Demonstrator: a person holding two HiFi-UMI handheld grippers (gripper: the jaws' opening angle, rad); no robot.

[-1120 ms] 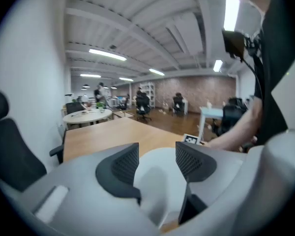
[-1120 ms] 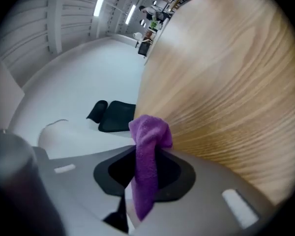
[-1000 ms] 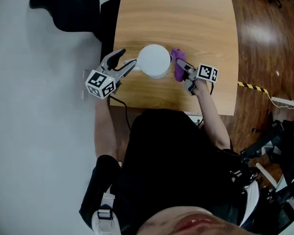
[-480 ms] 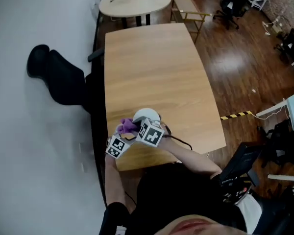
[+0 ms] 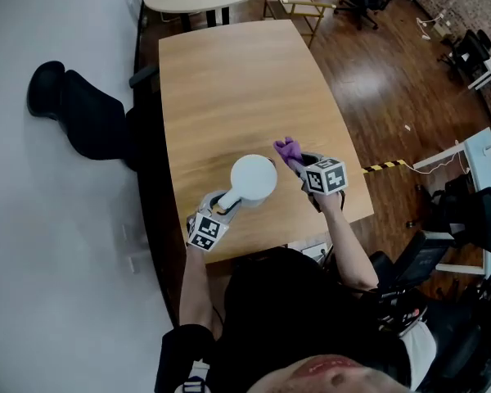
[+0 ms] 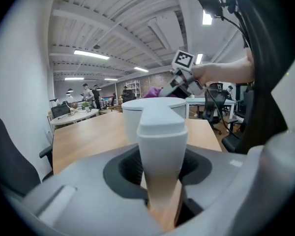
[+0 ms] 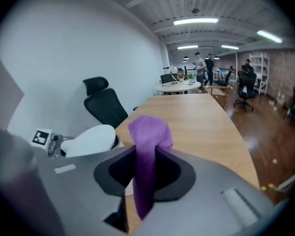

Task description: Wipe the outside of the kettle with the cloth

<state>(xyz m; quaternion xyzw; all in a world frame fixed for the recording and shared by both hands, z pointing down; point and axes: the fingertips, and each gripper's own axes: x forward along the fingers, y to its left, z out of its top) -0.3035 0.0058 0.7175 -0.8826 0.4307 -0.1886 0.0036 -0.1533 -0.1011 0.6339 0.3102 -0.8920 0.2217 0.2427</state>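
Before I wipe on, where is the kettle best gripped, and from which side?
Grip the kettle by its handle, the flat bar jutting from the round body toward the near edge of the table. Come in level from that side, a jaw on each flat face. The left gripper is there: its jaws have just been closing, handle between them.

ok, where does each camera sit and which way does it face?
Head view: on the person's head, steeply down at the table; both arms show.
Left gripper view: on the left claw, along jaws just closing on the kettle handle.
Right gripper view: on the right claw, along jaws clamping the cloth.
All share the kettle.
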